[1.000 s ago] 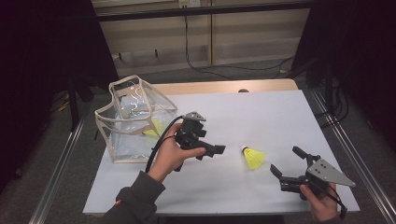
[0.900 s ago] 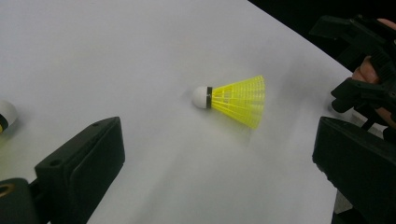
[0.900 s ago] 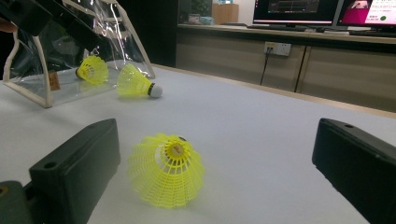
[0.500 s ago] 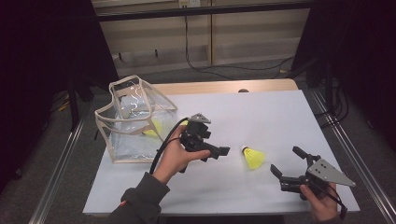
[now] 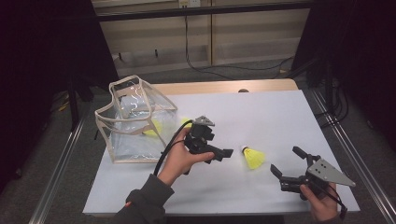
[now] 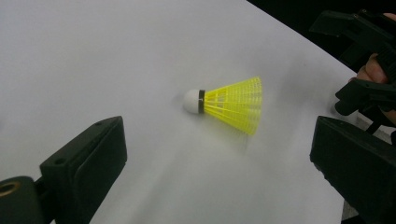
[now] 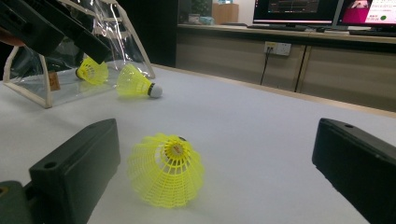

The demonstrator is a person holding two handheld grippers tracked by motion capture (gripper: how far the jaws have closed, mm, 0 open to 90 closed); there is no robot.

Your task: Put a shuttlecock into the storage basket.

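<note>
Left hand-held gripper (image 5: 223, 154) wide-jawed beside yellow shuttlecock (image 5: 252, 157)

It looks like a lab or office: lit monitors (image 7: 299, 10) on a long counter (image 7: 280, 35), wall sockets (image 7: 277, 48), loose cables (image 5: 205, 65), and a white surface (image 5: 280, 116).

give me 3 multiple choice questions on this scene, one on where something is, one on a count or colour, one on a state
1. Where does the nearest shuttlecock lie?
A. on the table between the two grippers
B. inside the bag
C. on the floor

2. What colour is its skirt?
A. white
B. yellow
C. red

3. How do the left gripper jaws stand?
A. shut on the shuttlecock
B. shut on nothing
C. open

Answers: 1 A, the high view shows it on the white table between the left gripper and the right gripper. 2 B, yellow skirt, white cork. 3 C, its own view shows both jaws wide apart.
</note>
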